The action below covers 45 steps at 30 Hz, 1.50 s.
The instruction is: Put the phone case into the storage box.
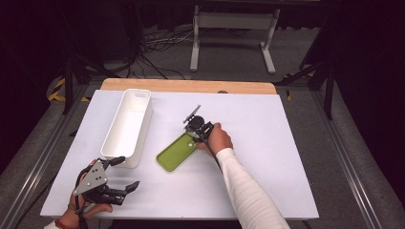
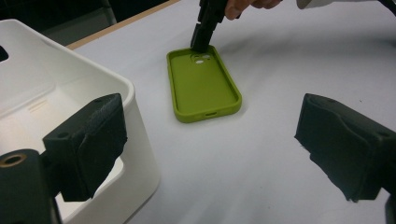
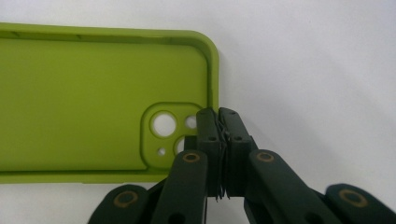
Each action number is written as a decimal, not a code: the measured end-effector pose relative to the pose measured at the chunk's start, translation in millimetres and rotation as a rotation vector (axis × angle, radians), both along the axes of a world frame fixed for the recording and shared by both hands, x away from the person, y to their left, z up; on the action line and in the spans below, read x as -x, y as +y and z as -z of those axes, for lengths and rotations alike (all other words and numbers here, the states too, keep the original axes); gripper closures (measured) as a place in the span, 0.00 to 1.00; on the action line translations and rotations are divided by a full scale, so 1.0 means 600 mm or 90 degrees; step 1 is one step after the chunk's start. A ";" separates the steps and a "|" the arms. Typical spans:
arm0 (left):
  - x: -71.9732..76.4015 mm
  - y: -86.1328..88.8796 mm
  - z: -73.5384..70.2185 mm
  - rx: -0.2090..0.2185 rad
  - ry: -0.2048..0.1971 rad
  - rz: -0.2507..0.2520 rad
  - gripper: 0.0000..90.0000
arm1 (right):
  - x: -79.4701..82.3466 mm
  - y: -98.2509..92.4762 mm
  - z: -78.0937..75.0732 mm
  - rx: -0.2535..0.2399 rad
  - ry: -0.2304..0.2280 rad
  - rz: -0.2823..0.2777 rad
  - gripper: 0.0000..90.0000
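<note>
A lime green phone case [image 1: 174, 152] lies inside-up on the white table, its camera cutout [image 3: 166, 126] at the end nearest my right gripper [image 1: 194, 137]. In the right gripper view that gripper [image 3: 218, 112] is shut on the case's [image 3: 93, 93] short end rim, just beside the cutout, with one jaw inside the case and one outside. From the left gripper view, the case [image 2: 203, 86] lies ahead with the right gripper [image 2: 202, 42] pinching its far end. My left gripper [image 1: 126, 172] stands open near the table's front left corner, with nothing between its fingers [image 2: 88, 140].
A long white bin [image 1: 126, 121] stands on the left of the table, its near corner [image 2: 126, 88] just beside my left gripper. The table's wooden back edge [image 1: 188, 86] runs behind it. White tabletop [image 1: 267, 143] stretches to the right of the case.
</note>
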<state>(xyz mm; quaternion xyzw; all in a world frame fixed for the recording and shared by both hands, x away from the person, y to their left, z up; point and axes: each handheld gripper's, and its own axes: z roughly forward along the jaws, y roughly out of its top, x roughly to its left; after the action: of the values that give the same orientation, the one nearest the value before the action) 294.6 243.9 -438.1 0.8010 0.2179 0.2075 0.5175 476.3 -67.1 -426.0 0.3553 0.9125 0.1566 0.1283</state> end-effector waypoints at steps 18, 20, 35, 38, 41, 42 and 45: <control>0.000 0.010 -0.009 0.009 -0.005 -0.012 0.11 | 0.048 -0.020 -0.017 -0.048 -0.147 -0.025 0.99; 0.000 0.011 -0.011 0.013 -0.007 -0.014 0.11 | 0.058 -0.024 -0.026 -0.049 -0.179 -0.027 0.99; -0.003 0.010 -0.014 0.014 -0.010 -0.019 0.11 | 0.131 -0.069 -0.070 -0.062 -0.372 -0.041 0.99; -0.004 0.011 -0.017 0.017 -0.008 -0.021 0.11 | 0.144 -0.074 -0.077 -0.065 -0.399 -0.052 0.99; -0.005 0.011 -0.021 0.015 -0.012 -0.022 0.11 | 0.156 -0.077 -0.081 -0.071 -0.421 -0.064 0.99; -0.006 0.011 -0.022 0.020 -0.014 -0.024 0.11 | 0.163 -0.079 -0.084 -0.074 -0.432 -0.074 0.99; -0.008 0.009 -0.029 0.026 -0.018 -0.028 0.11 | 0.177 -0.082 -0.089 -0.079 -0.457 -0.096 0.99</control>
<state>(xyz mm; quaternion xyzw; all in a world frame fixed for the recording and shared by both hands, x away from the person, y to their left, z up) 299.1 249.6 -420.8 0.7824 0.2321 0.2253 0.5321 370.0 -116.5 -372.7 0.2167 0.8220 0.3349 0.4064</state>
